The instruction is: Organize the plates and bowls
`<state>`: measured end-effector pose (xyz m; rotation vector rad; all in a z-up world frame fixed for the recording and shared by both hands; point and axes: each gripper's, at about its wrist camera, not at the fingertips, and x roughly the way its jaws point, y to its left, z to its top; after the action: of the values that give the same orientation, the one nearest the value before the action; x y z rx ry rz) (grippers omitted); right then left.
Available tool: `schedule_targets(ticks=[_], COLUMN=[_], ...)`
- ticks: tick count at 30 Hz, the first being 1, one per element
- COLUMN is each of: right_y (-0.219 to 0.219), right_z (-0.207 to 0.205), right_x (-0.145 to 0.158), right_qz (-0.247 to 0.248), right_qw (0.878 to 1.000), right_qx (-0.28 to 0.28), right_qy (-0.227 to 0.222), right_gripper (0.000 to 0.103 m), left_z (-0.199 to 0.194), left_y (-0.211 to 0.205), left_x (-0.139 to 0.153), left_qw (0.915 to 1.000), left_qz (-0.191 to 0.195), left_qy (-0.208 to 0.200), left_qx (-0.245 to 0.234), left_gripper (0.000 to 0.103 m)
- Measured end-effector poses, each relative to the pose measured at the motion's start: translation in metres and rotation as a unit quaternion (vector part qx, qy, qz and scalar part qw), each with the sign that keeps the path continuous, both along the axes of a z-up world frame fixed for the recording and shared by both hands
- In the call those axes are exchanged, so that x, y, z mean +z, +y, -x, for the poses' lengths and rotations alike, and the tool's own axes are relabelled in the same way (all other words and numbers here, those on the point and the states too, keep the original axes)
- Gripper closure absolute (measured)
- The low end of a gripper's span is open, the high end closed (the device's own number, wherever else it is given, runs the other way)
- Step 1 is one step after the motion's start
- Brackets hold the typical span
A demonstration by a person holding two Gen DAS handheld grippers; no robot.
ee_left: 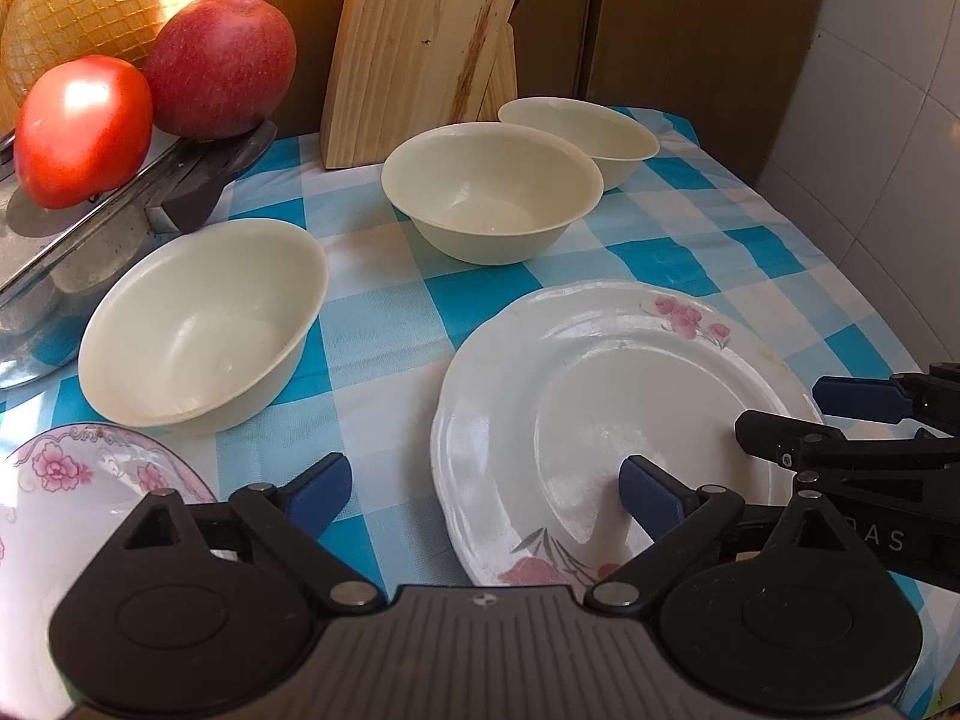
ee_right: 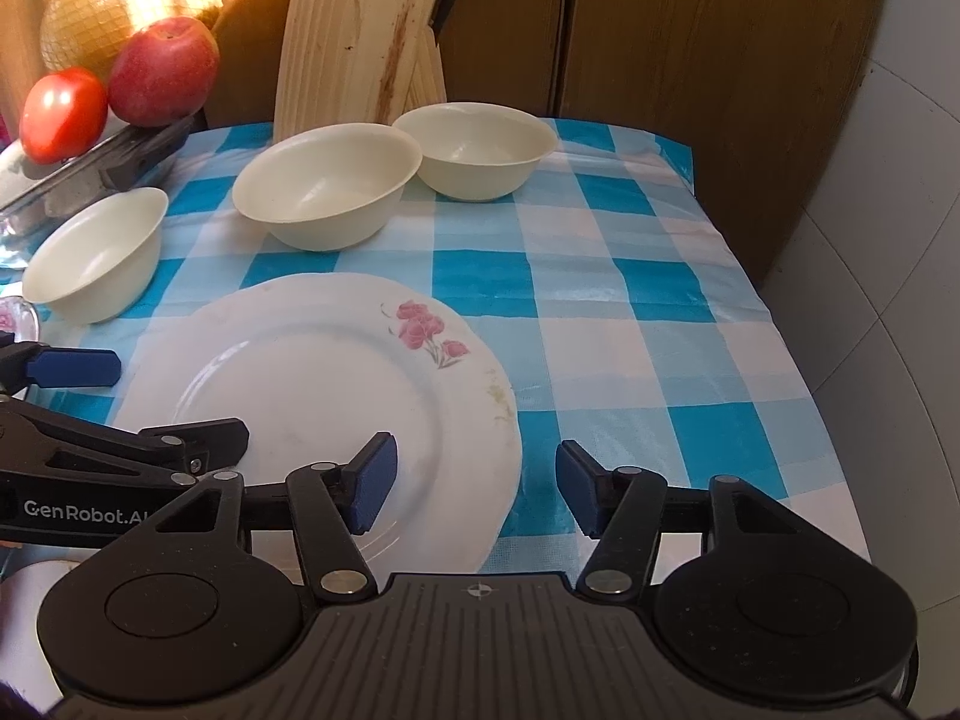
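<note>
A white flowered plate (ee_left: 606, 414) (ee_right: 336, 384) lies on the blue checked cloth. Three cream bowls stand upright behind it: a near left one (ee_left: 198, 324) (ee_right: 96, 258), a middle one (ee_left: 489, 192) (ee_right: 327, 183) and a far one (ee_left: 585, 138) (ee_right: 480, 147). A second pink-flowered dish (ee_left: 78, 492) shows at the lower left. My left gripper (ee_left: 486, 495) is open, straddling the plate's left rim just above it. My right gripper (ee_right: 477, 486) is open over the plate's right rim. Each gripper also shows in the other view: the right one (ee_left: 798, 414), the left one (ee_right: 174, 402).
A wooden cutting board (ee_left: 420, 42) leans against the cabinet behind the bowls. A tomato (ee_left: 78, 132), an apple (ee_left: 222, 66) and a netted pomelo (ee_left: 108, 0) sit on a metal tray with a knife (ee_left: 198, 180) at the left. A tiled wall (ee_right: 888, 300) bounds the right.
</note>
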<state>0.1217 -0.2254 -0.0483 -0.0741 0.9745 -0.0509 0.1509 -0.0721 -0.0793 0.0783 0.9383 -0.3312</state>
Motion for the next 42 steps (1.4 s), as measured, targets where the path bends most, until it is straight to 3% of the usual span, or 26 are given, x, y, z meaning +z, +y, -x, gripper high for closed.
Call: schedule_targets(ticks=[3,6,18,20,22,23,25,27,30,36,42], right_y=[0.003,0.005,0.006,0.004,0.004,0.006,0.013,0.009,-0.015,-0.052,-0.07], right_z=[0.0,0.0,0.002,0.003,0.005,0.005,0.003,0.002,0.004,0.003,0.005], right_x=[0.001,0.0,0.003,0.004,0.009,0.012,0.011,0.008,0.016,0.026,0.005], right_qz=[-0.005,0.007,0.013,0.014,0.006,-0.011,0.007,0.014,-0.033,-0.033,-0.088], right_qw=[1.0,1.0,1.0,1.0,0.999,0.999,0.999,1.0,0.999,0.997,0.992], right_qx=[0.009,0.015,0.018,0.017,0.031,0.041,0.035,0.023,-0.007,-0.07,-0.089], right_qy=[0.001,0.0,0.004,-0.001,-0.014,-0.012,-0.002,0.0,-0.015,-0.03,0.023], right_gripper=[0.048,0.048,0.05,0.05,0.075,0.088,0.082,0.068,0.042,0.038,0.04], left_z=[-0.004,-0.004,-0.001,0.0,0.0,0.0,0.001,0.0,-0.006,-0.008,-0.005], left_y=[-0.001,-0.008,-0.015,-0.017,-0.021,-0.024,-0.023,-0.019,-0.009,-0.008,-0.012], left_x=[0.001,0.005,0.006,0.008,0.009,0.008,0.007,0.008,0.008,0.009,0.007], left_qw=[0.9999,0.9991,0.9992,0.9986,0.9973,0.9976,0.998,0.998,0.9981,0.998,0.9981], left_qz=[0.005,0.019,0.017,0.03,0.039,0.032,0.03,0.031,0.045,0.05,0.045], left_qy=[0.006,0.007,0.009,0.011,0.019,0.022,0.019,0.02,0.027,0.03,0.025], left_qx=[-0.009,-0.037,-0.037,-0.043,-0.06,-0.057,-0.052,-0.051,-0.032,-0.023,-0.035], left_gripper=[0.015,0.041,0.041,0.047,0.063,0.062,0.061,0.059,0.057,0.055,0.048])
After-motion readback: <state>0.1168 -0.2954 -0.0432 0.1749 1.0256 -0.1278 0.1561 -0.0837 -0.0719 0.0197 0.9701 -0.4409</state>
